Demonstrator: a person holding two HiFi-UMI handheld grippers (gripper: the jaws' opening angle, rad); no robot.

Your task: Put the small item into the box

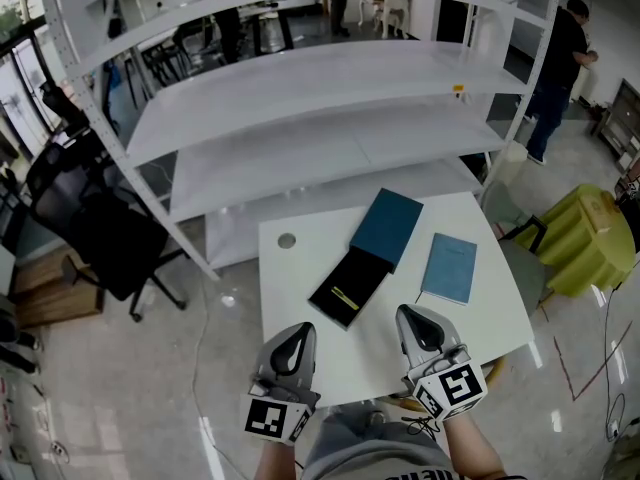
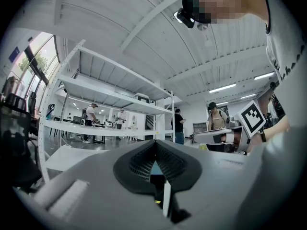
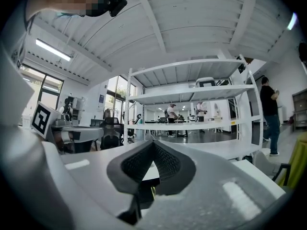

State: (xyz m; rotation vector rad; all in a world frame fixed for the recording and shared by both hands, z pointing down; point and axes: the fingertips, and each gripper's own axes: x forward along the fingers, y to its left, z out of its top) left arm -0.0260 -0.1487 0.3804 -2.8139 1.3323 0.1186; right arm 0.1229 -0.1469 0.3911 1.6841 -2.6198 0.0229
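Head view: left gripper (image 1: pixel 298 333) and right gripper (image 1: pixel 410 316) hovered at near edge of table (image 1: pixel 285 288). Slim gold item (image 1: pixel 343 294) lay inside open black box (image 1: pixel 352 280), mid-table. Blue lid (image 1: pixel 388 228) touched box's far end.
Left gripper view: claw pressed together, empty.
Right gripper view: same, pinched nothing.
Judged: item seemingly boxed already. Next move called for spreading jaws and taking lid.

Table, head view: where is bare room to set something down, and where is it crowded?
Bare: the left strip of the table, bordered by the grey disc, black box and left gripper; also the patch between box, blue booklet and right gripper. Crowded: the middle, where box, teal lid and booklet lie close.
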